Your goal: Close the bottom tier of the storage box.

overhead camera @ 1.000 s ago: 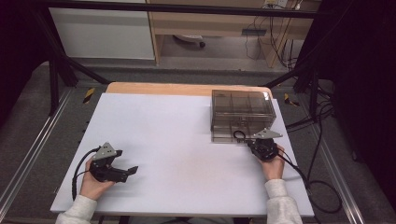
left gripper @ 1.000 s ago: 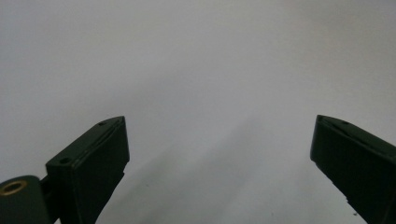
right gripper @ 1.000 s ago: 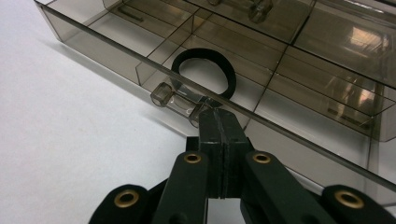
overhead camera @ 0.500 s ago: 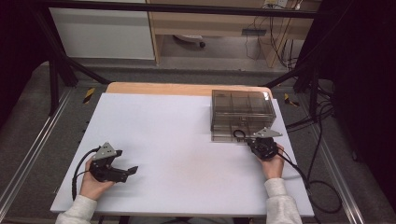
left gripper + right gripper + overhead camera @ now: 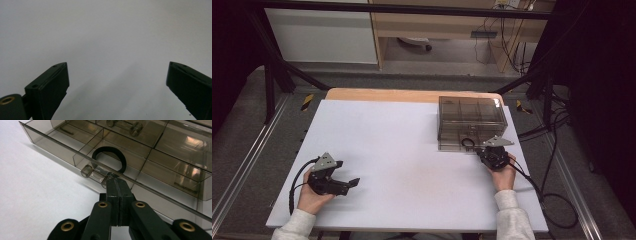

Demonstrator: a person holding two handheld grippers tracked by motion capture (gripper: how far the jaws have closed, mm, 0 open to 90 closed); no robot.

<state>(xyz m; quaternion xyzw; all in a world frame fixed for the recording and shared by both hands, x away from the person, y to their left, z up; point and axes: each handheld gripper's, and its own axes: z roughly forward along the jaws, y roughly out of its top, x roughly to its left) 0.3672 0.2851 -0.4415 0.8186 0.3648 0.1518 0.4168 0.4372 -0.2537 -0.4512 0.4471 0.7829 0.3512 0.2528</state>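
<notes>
Right hand-held gripper [image 5: 117, 185] was clamped shut on the clear drawer handle [image 5: 96, 175] of the smoky organizer box [image 5: 472, 122], at 2 o'clock on the counter [image 5: 402, 150]. A black ring [image 5: 110, 157] sat in the drawer [image 5: 75, 150], at 12 from the jaws. Left hand-held gripper [image 5: 343, 184] idled at 8 o'clock, jaws apart. Risk: thin grip could've slipped, or pulling would've dragged the light box.

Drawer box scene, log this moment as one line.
right gripper shut on drawer handle | drawer open, black ring inside | left gripper open, on table
</notes>
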